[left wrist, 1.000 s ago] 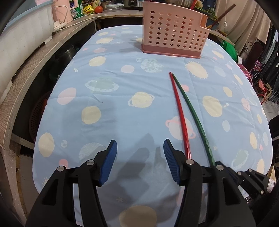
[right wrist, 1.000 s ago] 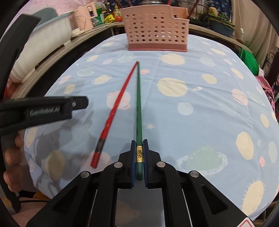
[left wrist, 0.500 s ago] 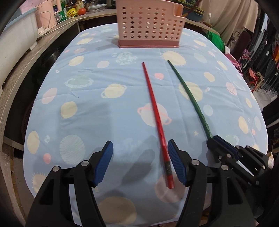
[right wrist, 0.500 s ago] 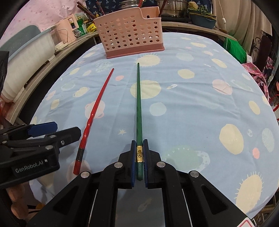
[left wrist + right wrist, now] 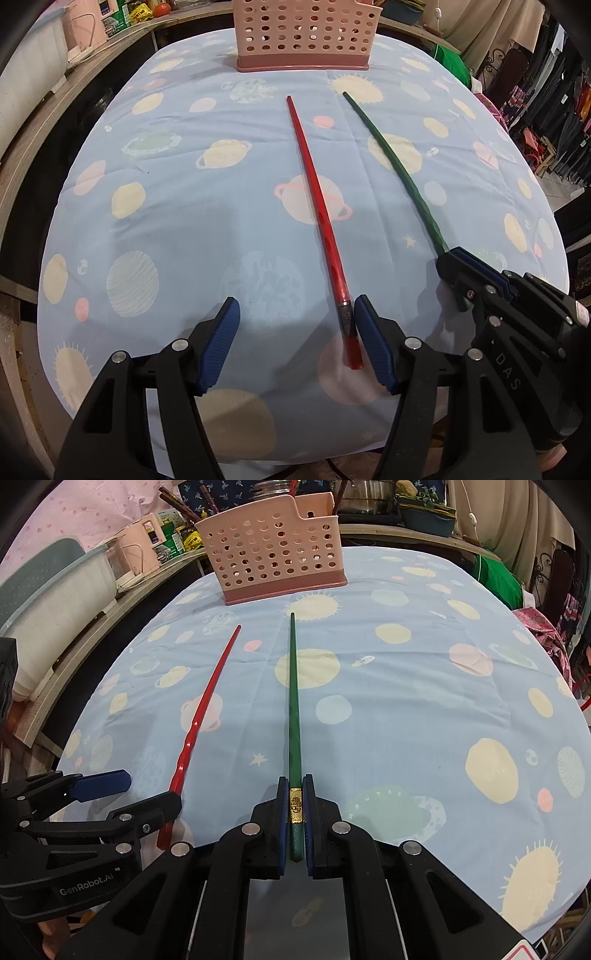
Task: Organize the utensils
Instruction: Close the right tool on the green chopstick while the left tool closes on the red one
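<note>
On the surface (image 5: 177, 221), under its planet-print cloth, two chopsticks lie side by side with their tips toward a pink perforated basket (image 5: 273, 550) at the far edge: one red chopstick (image 5: 321, 206) and one green chopstick (image 5: 294, 709). Neither has reached the basket, so the sorting looks barely begun; both sticks have yet to be lifted and dropped in. The right claw (image 5: 295, 812) is clenched on the thick butt end of the green stick, its gold band showing between the pads, while the rest of the stick appears to rest on the cloth. The left claw (image 5: 295, 343) is released, jaws spread, with the butt of the red stick lying between them, just beside the right-hand pad and not pinched. Some sticks show behind the basket, but whether they stand in it I cannot tell. Count: two chopsticks, one basket, two claws
</note>
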Tool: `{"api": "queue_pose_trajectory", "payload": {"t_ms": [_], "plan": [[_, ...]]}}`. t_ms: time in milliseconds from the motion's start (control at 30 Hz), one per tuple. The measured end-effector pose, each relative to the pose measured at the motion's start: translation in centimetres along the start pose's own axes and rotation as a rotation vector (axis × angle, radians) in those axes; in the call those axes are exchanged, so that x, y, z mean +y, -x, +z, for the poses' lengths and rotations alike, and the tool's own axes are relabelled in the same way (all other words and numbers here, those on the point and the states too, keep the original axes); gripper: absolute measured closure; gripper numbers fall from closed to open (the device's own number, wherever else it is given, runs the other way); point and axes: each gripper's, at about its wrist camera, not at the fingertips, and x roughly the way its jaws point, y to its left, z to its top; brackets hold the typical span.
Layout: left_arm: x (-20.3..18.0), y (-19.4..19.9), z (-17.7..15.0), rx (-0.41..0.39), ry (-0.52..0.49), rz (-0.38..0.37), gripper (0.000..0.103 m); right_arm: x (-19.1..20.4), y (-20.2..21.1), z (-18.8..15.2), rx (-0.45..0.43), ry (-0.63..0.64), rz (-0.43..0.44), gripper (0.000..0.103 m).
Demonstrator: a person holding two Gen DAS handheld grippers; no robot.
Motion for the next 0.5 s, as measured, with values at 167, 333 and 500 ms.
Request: {"api": "queue_pose_trajectory", "payload": {"t_ms": [167, 333, 500], "plan": [[0.00, 0.15, -0.23, 0.002, -0.012, 0.017, 0.051, -0.01, 0.00, -0.01, 0.000, 0.000, 0.000, 0.096], [-0.01, 0.39, -0.34, -0.002, -0.020, 0.009, 0.079, -0.05, 0.01, 0.02, 0.001, -0.001, 0.001, 0.096], [-0.17, 0.37, -0.14, 0.004, -0.037, -0.020, 0.096, -0.04, 0.01, 0.03, 0.002, 0.000, 0.003, 0.096]]}}
